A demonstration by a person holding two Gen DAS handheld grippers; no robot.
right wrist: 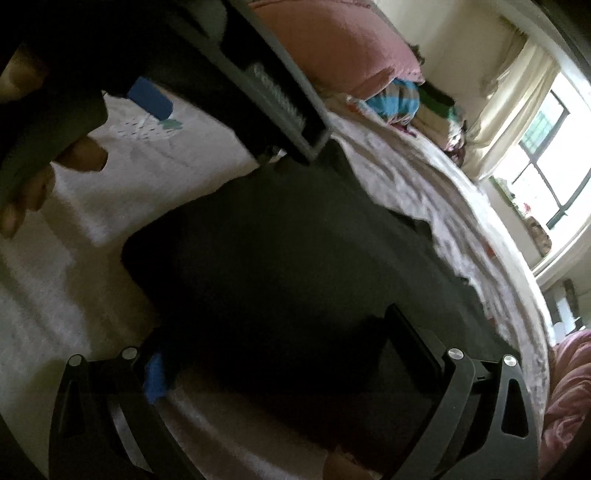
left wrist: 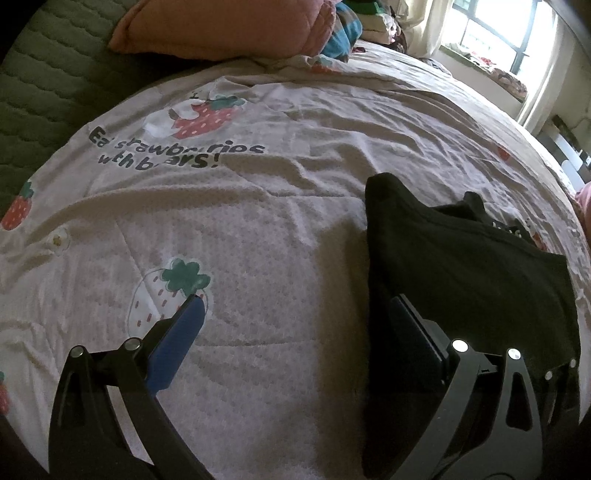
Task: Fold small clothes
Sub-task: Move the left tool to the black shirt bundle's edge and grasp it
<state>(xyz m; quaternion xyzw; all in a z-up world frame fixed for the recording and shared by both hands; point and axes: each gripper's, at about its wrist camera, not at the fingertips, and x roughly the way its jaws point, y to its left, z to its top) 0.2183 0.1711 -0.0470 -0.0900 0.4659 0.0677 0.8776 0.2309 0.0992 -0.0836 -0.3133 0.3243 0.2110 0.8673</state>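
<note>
1. The black garment lay flat on the bed, a soft matte knit with a squared edge toward the left and a rumpled, jagged far end; in the right wrist view it filled the middle of the frame as a broad dark slab.
2. The left tool stood with its fingers wide apart: the blue-padded finger rested over bare sheet by a printed strawberry, and the other finger sat on the garment's near edge, nothing pinched between them.
3. The right tool hovered low over the garment, its fingers also spread; the dark cloth ran between and beneath them, and I could not tell whether any of it was gripped.
4. In the right wrist view the left tool showed as a grey frame at the garment's far side, with a hand at the left edge.
5. The bed sheet was pale, waffle-textured and creased, printed with strawberries and dark lettering.
6. A quilted pink cushion and a heap of striped clothes sat at the bed's far end.
7. A bright window with cream curtains lit the room.
</note>
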